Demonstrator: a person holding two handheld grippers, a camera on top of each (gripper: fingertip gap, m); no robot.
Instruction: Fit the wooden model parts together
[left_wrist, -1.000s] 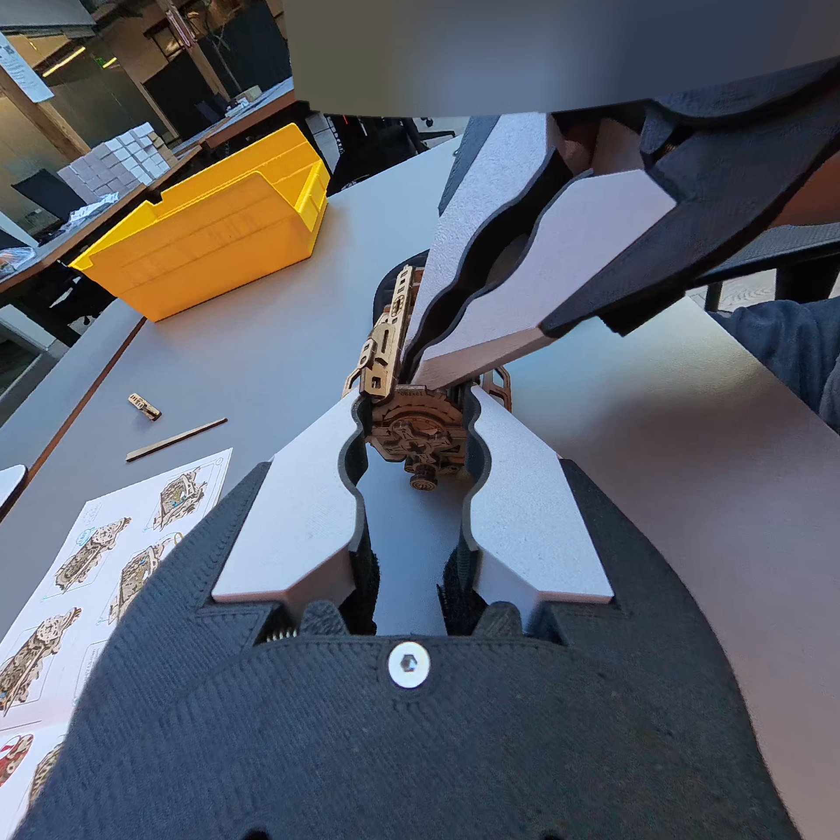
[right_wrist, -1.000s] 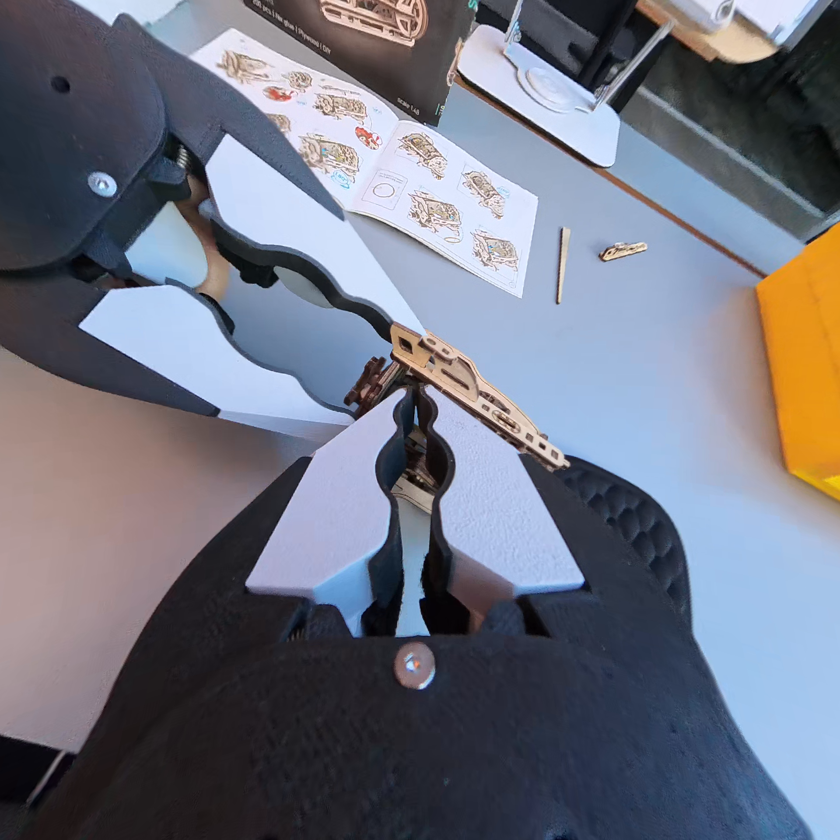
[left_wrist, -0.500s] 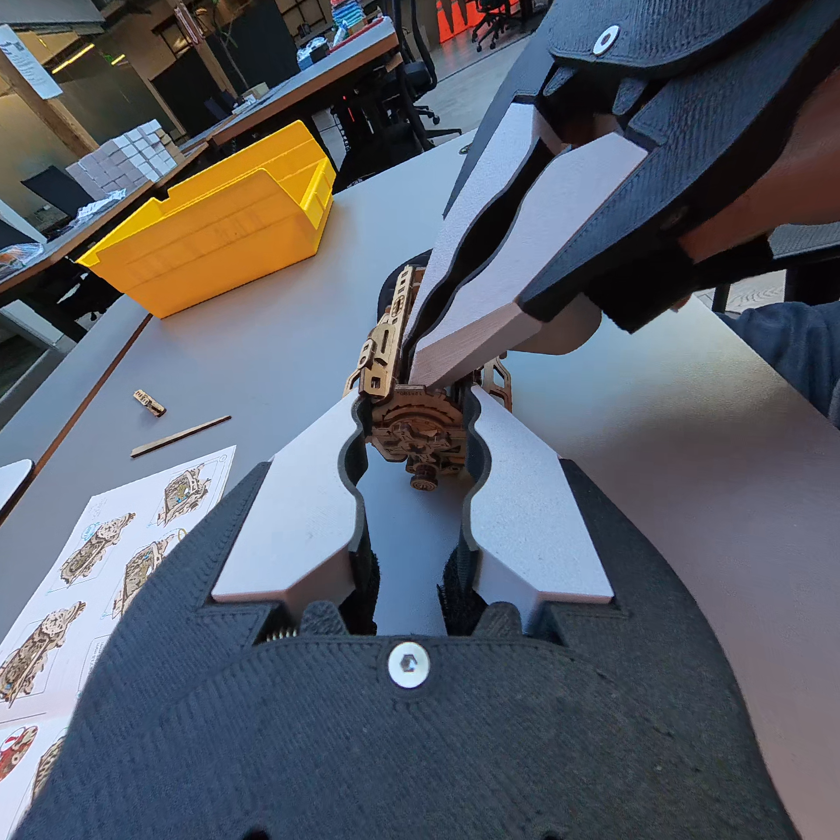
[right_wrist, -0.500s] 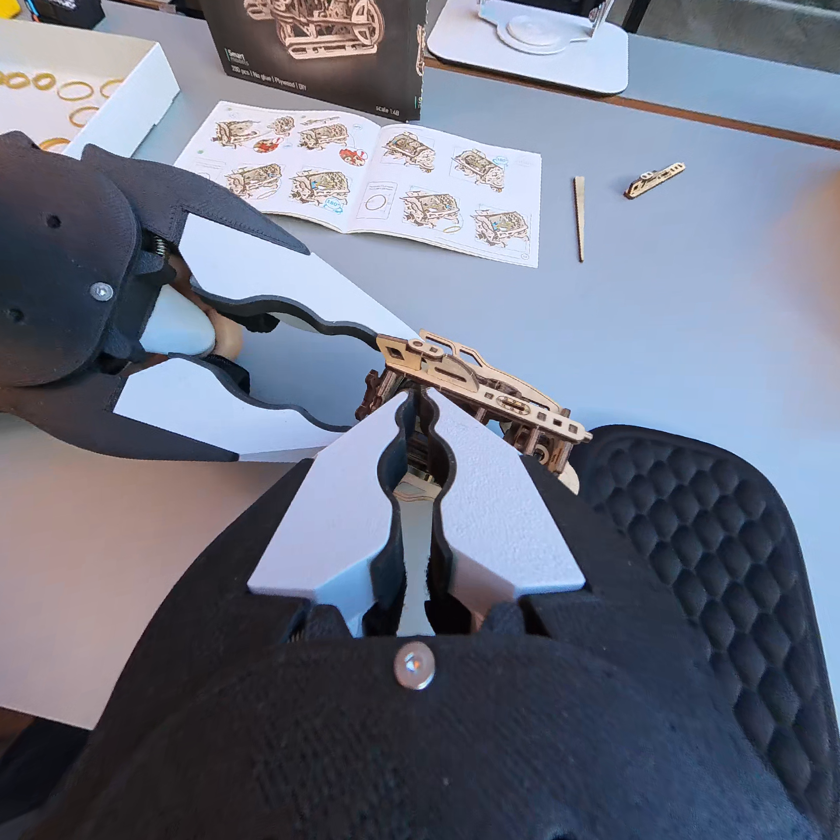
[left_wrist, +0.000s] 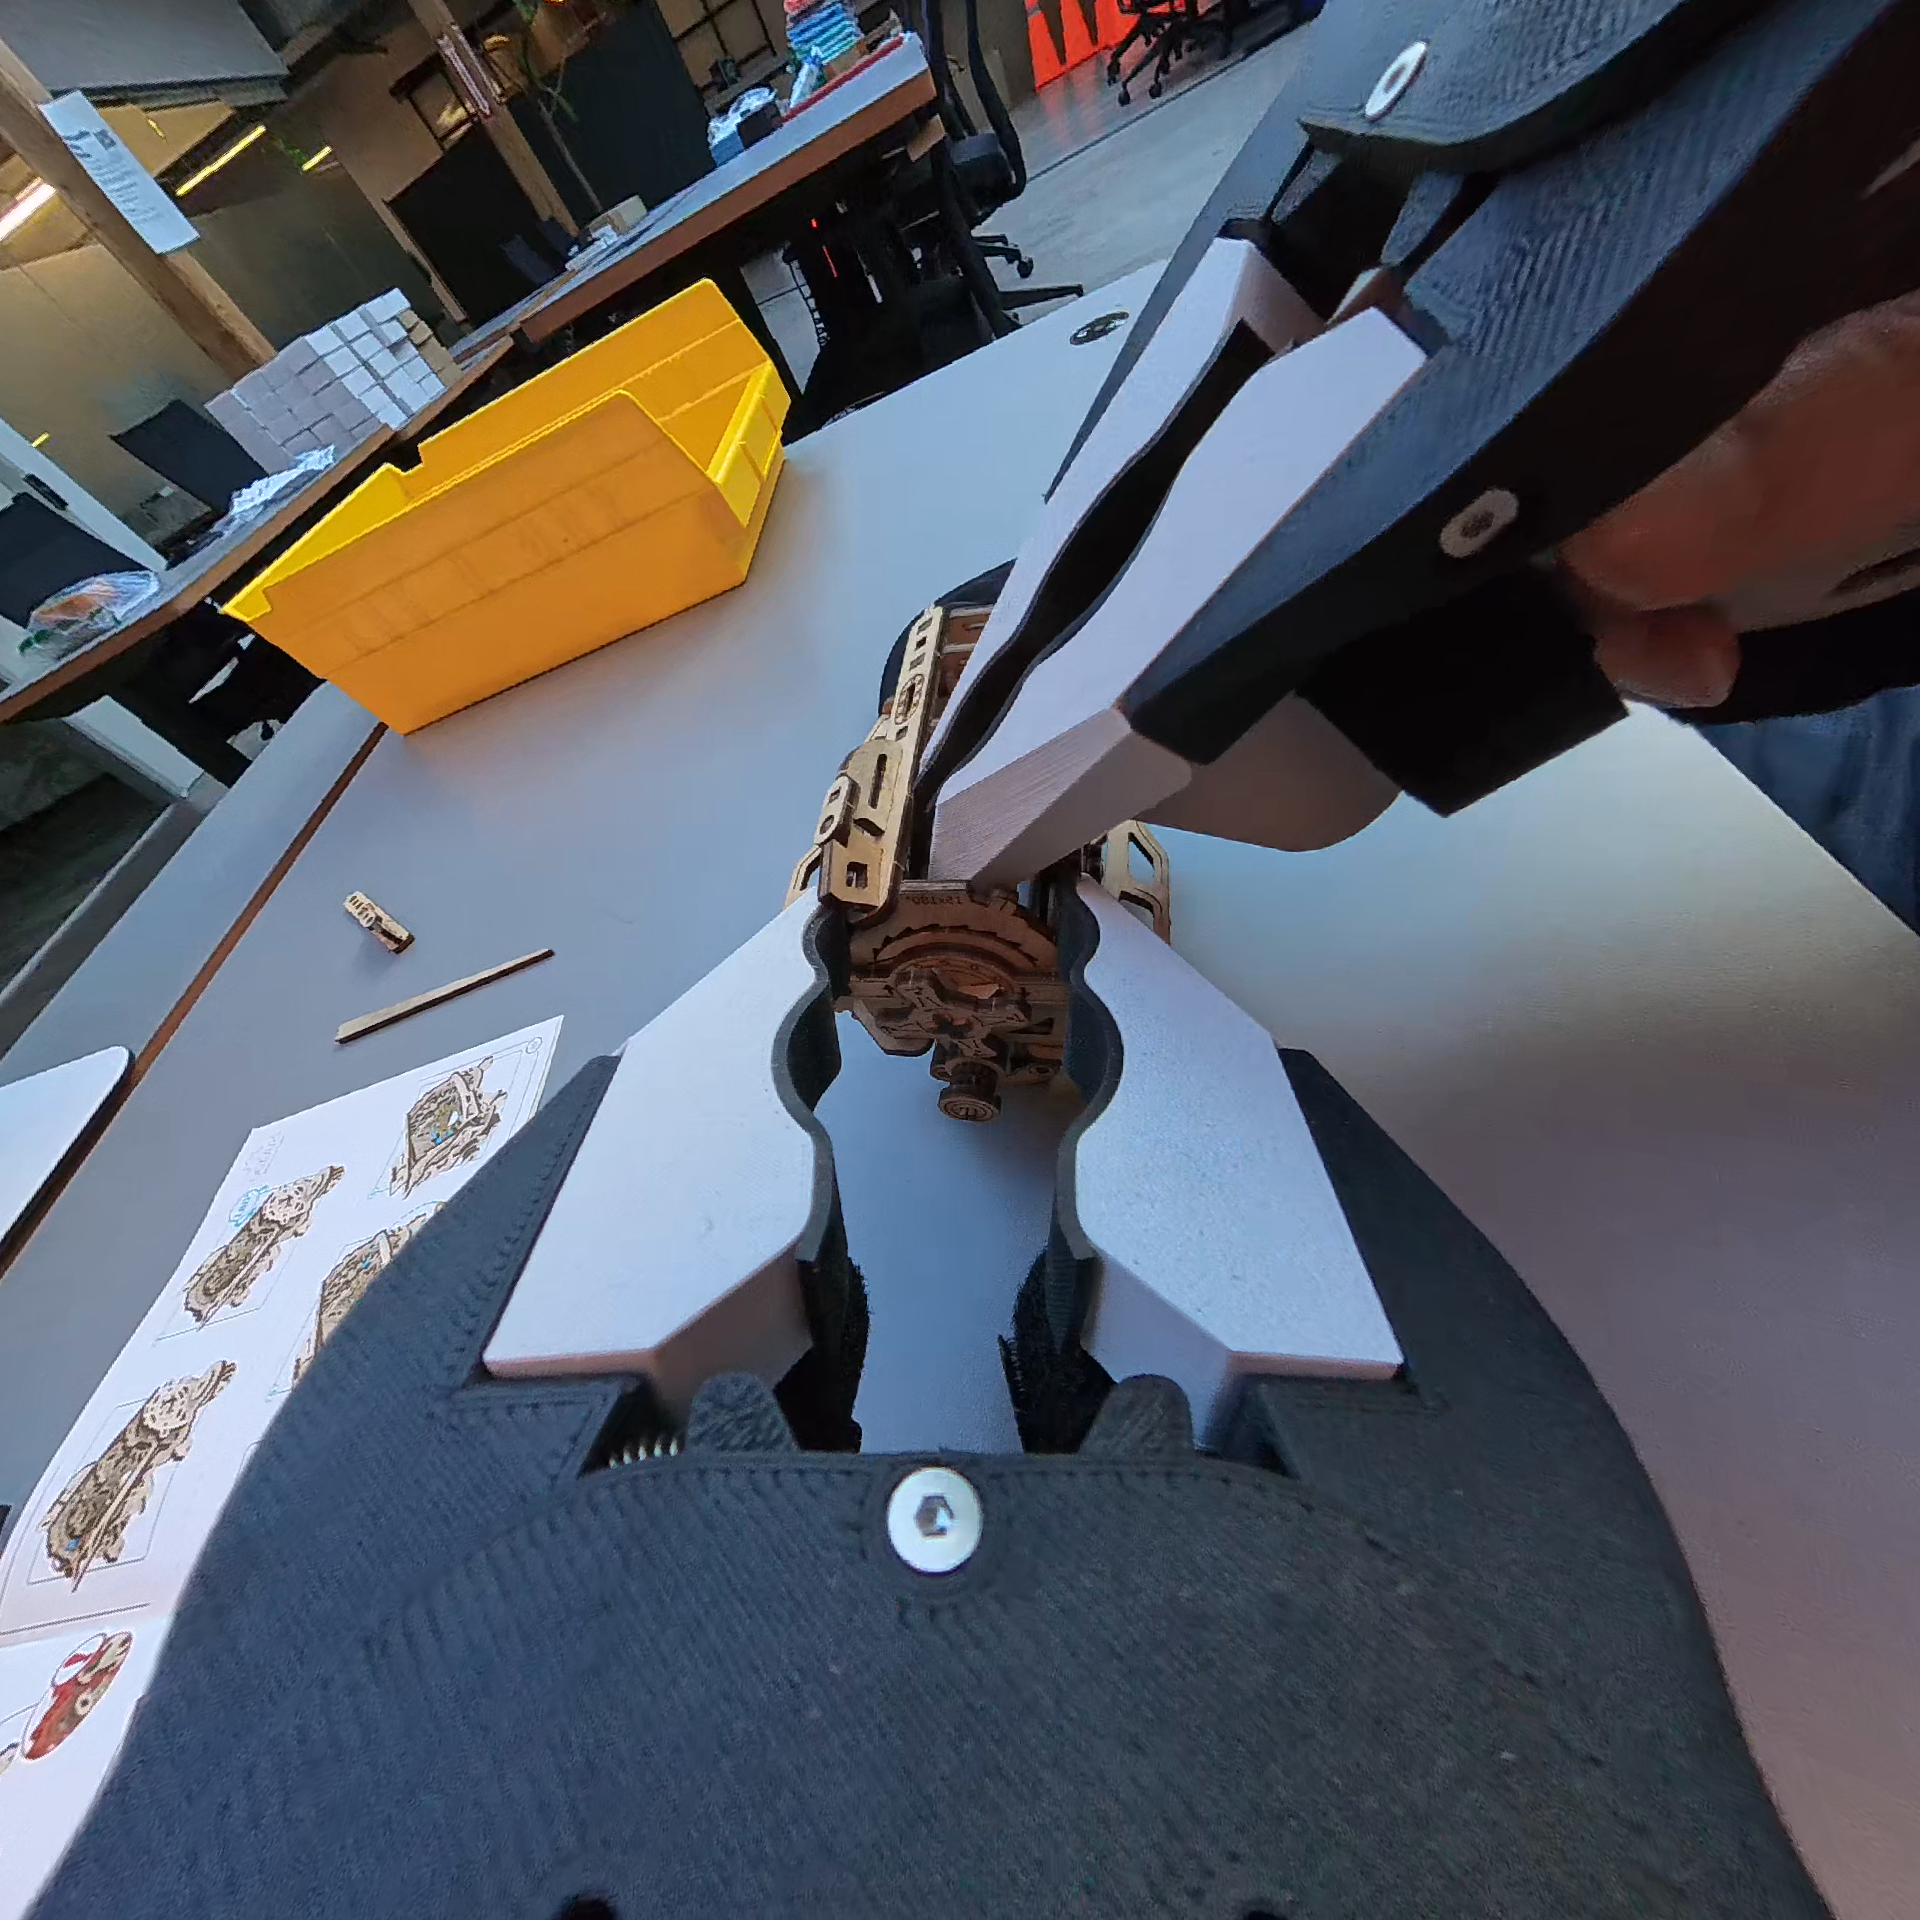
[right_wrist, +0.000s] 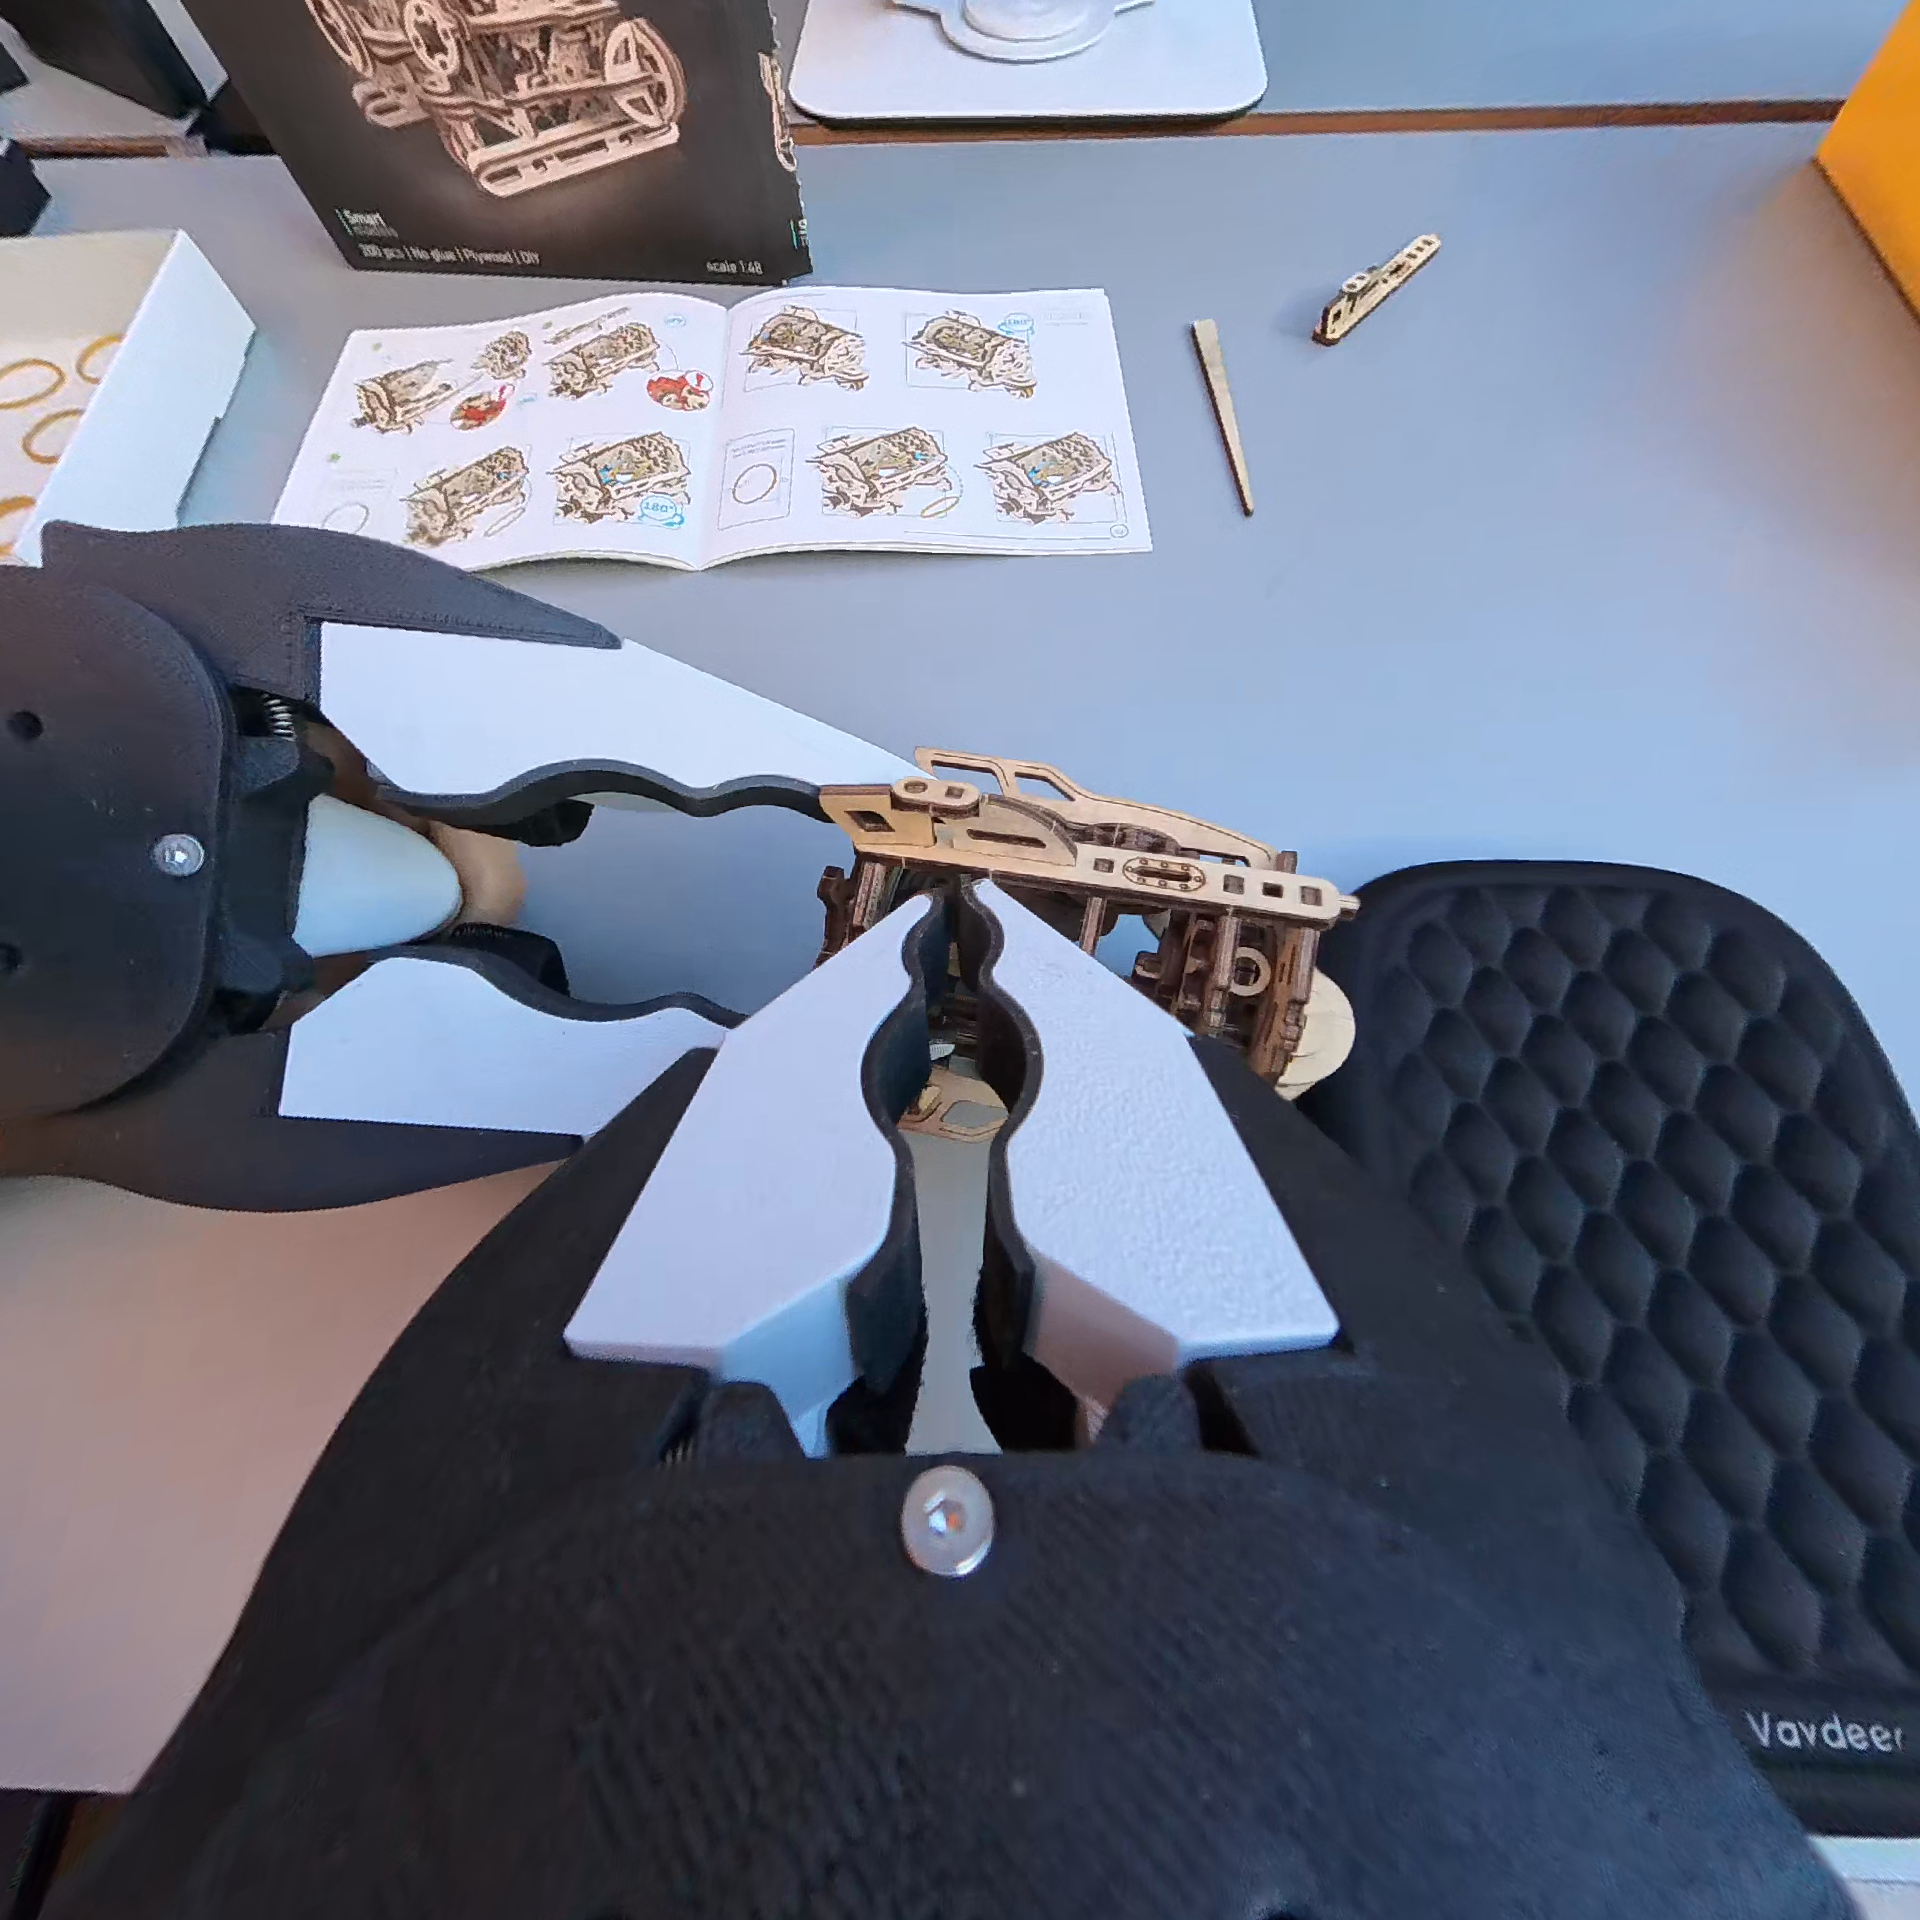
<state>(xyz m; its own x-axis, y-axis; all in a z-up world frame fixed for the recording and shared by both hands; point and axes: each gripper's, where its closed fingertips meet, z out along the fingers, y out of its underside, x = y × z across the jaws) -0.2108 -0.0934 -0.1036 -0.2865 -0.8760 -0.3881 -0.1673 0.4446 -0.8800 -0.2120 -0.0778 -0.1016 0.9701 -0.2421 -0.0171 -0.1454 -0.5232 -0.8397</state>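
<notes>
- The wooden model (right_wrist: 1091, 904), a pale laser-cut openwork frame with gears inside, sits on the grey worktop (right_wrist: 1455, 644) at the edge of a black quilted pad (right_wrist: 1621, 1195).
- The left gripper (left_wrist: 945, 971) lies low and level, its jaws clamped on the model's geared end.
- The right gripper (right_wrist: 961, 914) slants down from above, its jaws nearly together, pinching a part inside the frame.

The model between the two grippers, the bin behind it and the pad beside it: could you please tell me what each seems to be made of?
The model looks like thin, unpainted laser-cut plywood: pale faces, darker brown cut edges, slots and gear shapes. The bin appears to be moulded plastic, bright yellow with a smooth, slightly glossy wall. The pad seems to be soft black fabric, probably over foam, judging by its matte, quilted honeycomb surface.
</notes>
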